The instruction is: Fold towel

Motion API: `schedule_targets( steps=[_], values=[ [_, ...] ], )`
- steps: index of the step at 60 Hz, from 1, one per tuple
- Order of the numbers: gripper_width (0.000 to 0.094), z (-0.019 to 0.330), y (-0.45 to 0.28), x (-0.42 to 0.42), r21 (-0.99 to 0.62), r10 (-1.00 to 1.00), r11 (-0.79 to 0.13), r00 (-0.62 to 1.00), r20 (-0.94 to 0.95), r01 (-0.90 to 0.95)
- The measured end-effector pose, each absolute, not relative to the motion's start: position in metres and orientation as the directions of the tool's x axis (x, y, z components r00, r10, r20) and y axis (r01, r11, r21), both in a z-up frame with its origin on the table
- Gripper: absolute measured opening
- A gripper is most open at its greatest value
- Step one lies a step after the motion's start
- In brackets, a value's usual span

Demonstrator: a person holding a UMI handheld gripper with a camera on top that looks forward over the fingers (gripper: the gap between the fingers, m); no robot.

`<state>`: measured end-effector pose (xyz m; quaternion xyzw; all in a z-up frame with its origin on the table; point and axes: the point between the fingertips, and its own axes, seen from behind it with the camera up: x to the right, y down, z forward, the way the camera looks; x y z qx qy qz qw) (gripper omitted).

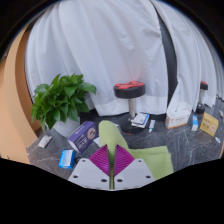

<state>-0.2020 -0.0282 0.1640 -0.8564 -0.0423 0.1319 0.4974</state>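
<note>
- Between the two fingers of the gripper (116,170), the pink pads (104,160) sit close together, and a fold of the green towel (140,152) seems to be pinched there.
- Green towel cloth spreads out from the fingers on both sides and lies flat on the dark table (185,145).
- Just beside the towel, toward the plant, lies a purple box (83,135). It has a picture and some writing on it, but the words are too small to read.
- Near the purple box sits a small blue box (68,158). Its writing cannot be read either.
- A big green plant (62,98) stands in a white pot at the far side of the table.
- Beyond the towel stands a round stool (129,93) with a dark seat and a red rim.
- A white tissue box (179,118) sits well apart from the towel, with a tissue sticking up.
- Next to it is a yellow packet (209,124) with dark marks that cannot be made out.
- White curtains (110,45) hang behind everything.
</note>
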Motion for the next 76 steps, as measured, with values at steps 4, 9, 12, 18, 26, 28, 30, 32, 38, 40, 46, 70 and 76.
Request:
schedule_targets(
  steps=[4, 9, 12, 18, 26, 28, 30, 32, 38, 40, 46, 70, 76],
  values=[
    [0.0034, 0.165, -0.021, -0.167, -0.871, 0.159, -0.484, 0.970, -0.183, -0.085],
    [0.0106, 0.132, -0.011, -0.108, -0.855, 0.076, -0.515, 0.990, -0.117, -0.062],
    [0.0268, 0.105, -0.011, -0.080, -0.833, 0.038, -0.551, 0.995, -0.087, -0.051],
    [0.0782, 0.067, -0.022, -0.024, -0.787, -0.036, -0.617, 0.999, -0.008, -0.028],
    [0.0848, 0.093, -0.051, 0.000, -0.806, -0.097, -0.591, 0.995, 0.037, -0.028],
    [0.0849, 0.104, -0.059, -0.002, -0.812, -0.095, -0.584, 0.995, 0.042, -0.022],
    [0.0850, 0.116, -0.069, -0.005, -0.820, -0.093, -0.572, 0.994, 0.048, -0.014],
    [0.0852, 0.130, -0.080, -0.012, -0.831, -0.085, -0.557, 0.995, 0.051, -0.005],
    [0.0849, 0.174, -0.119, -0.042, -0.860, -0.061, -0.510, 0.997, 0.054, 0.015],
    [0.0850, 0.188, -0.134, -0.052, -0.867, -0.054, -0.497, 0.997, 0.051, 0.017],
    [0.0846, 0.222, -0.182, -0.080, -0.890, -0.044, -0.455, 0.998, 0.048, 0.023],
    [0.0848, 0.271, -0.341, -0.131, -0.910, -0.089, -0.414, 0.993, 0.081, 0.037],
    [0.0849, 0.277, -0.355, -0.131, -0.914, -0.099, -0.402, 0.990, 0.100, 0.052]
  ],
)
